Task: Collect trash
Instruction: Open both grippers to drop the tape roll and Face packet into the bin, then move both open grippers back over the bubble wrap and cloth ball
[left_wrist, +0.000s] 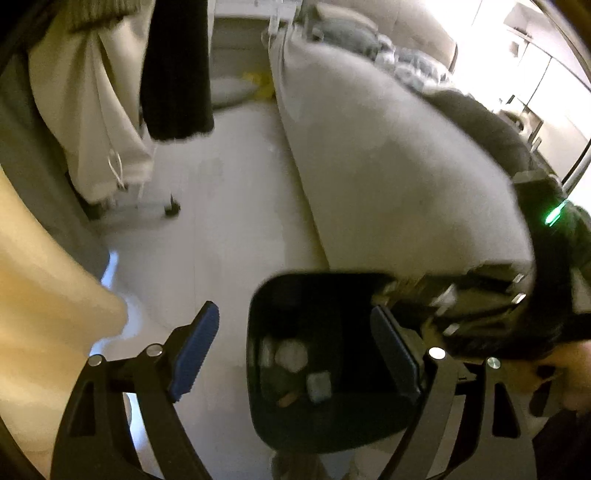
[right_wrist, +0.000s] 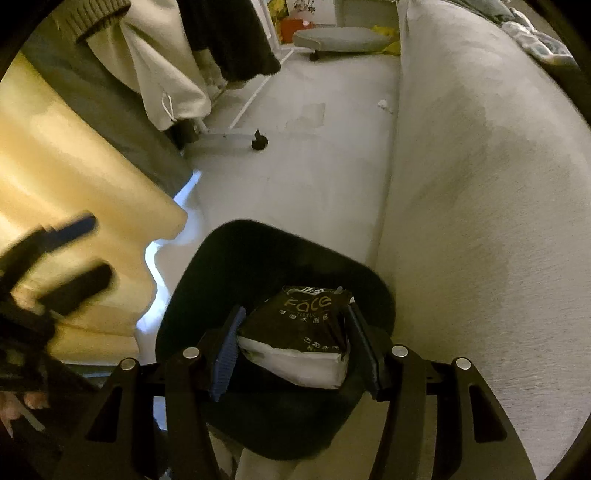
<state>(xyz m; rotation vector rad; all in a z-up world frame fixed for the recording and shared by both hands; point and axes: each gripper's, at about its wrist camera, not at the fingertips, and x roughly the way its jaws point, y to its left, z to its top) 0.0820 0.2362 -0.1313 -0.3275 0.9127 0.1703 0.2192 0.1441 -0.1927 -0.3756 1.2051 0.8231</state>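
A black trash bin (left_wrist: 317, 417) stands on the pale floor beside the bed, with several pieces of trash (left_wrist: 291, 356) at its bottom. It also shows in the right wrist view (right_wrist: 221, 266). My right gripper (right_wrist: 295, 336) is shut on a black tissue pack (right_wrist: 299, 332) with a white end and holds it over the bin's opening. In the left wrist view the right gripper (left_wrist: 461, 299) is blurred at the bin's far right rim. My left gripper (left_wrist: 299, 347) is open and empty above the bin's left side. It appears blurred in the right wrist view (right_wrist: 70, 258).
A grey-white bed (right_wrist: 480, 184) runs along the right. Hanging clothes (left_wrist: 110, 92) on a wheeled rack (right_wrist: 258, 142) stand at the left back. A yellow curtain (right_wrist: 74, 184) hangs at the left. A small scrap (right_wrist: 384, 105) lies on the floor by the bed.
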